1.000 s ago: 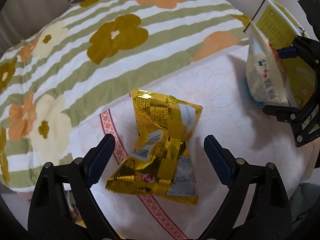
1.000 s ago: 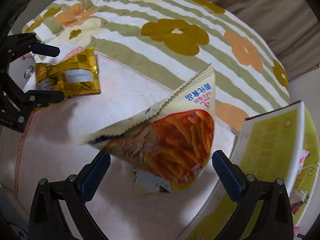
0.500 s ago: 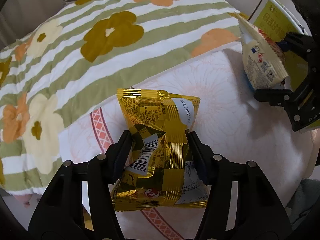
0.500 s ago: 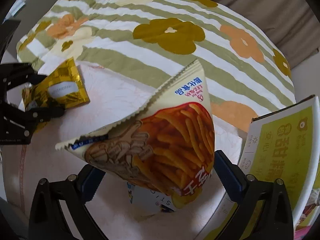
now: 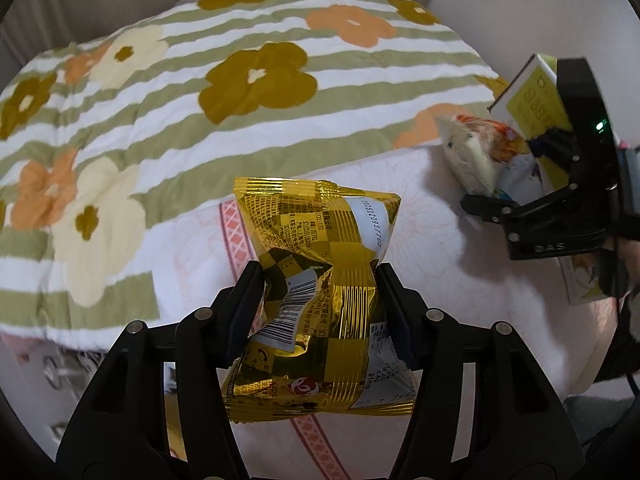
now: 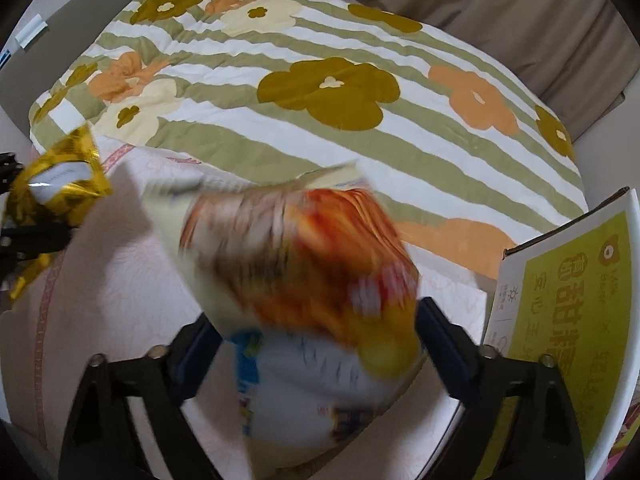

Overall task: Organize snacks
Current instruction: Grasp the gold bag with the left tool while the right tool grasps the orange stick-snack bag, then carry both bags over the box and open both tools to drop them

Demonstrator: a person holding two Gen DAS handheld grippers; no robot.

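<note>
My left gripper (image 5: pixel 318 308) is shut on a gold foil snack bag (image 5: pixel 320 292), pinching its middle and holding it above the pale pink cloth (image 5: pixel 460 280). The gold bag also shows at the left edge of the right wrist view (image 6: pixel 56 184). My right gripper (image 6: pixel 316 344) holds an orange-and-cream chips bag (image 6: pixel 304 264), blurred by motion, its fingers spread wide around the bag. The right gripper (image 5: pixel 560 184) and the chips bag (image 5: pixel 476 152) show at the right of the left wrist view, next to a yellow-green cardboard box (image 6: pixel 568 332).
A green-striped flowered quilt (image 5: pixel 240 100) covers the bed beyond the pink cloth. The yellow-green box (image 5: pixel 532 96) stands open at the far right. Another white-and-blue packet (image 6: pixel 312 392) lies under the chips bag. Beige curtains (image 6: pixel 520 8) hang behind.
My left gripper closed on the gold bag and lifted it off the cloth. My right gripper carried the chips bag up and towards the box; the bag is now motion-blurred.
</note>
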